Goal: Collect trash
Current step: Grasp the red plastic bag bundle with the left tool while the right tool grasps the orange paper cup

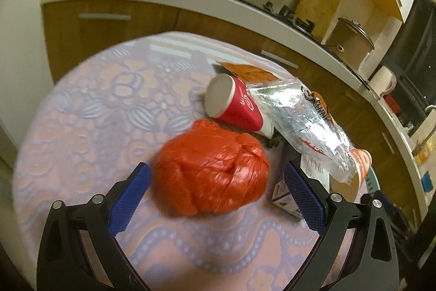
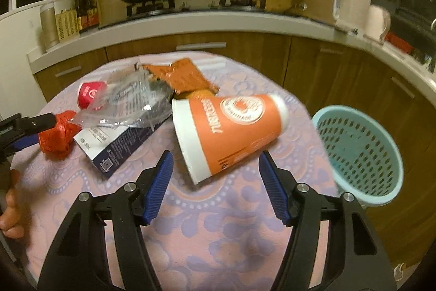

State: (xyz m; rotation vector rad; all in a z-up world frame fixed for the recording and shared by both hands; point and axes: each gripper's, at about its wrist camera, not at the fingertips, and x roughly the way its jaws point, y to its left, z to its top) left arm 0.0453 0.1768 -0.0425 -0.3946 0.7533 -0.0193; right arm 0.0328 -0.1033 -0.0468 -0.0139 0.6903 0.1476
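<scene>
left gripper (image 1: pixel 218 198): jaws wide apart, red plastic bag (image 1: pixel 211 168) between the blue pads, no contact visible
right gripper (image 2: pixel 216 182): jaws apart, empty, orange paper cup's (image 2: pixel 229 132) rim between the tips
orange paper cup: on its side on table (image 2: pixel 231 236)
red cup (image 1: pixel 237 105): on its side behind bag
clear wrapper (image 1: pixel 302 122): draped over carton (image 2: pixel 117 146)
orange packet (image 2: pixel 182 78): far side of the pile
basket (image 2: pixel 359 154): turquoise, just beside table's right edge

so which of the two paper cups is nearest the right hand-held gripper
The orange paper cup, lying on its side just ahead of the right hand-held gripper; the red paper cup lies farther back.
</scene>
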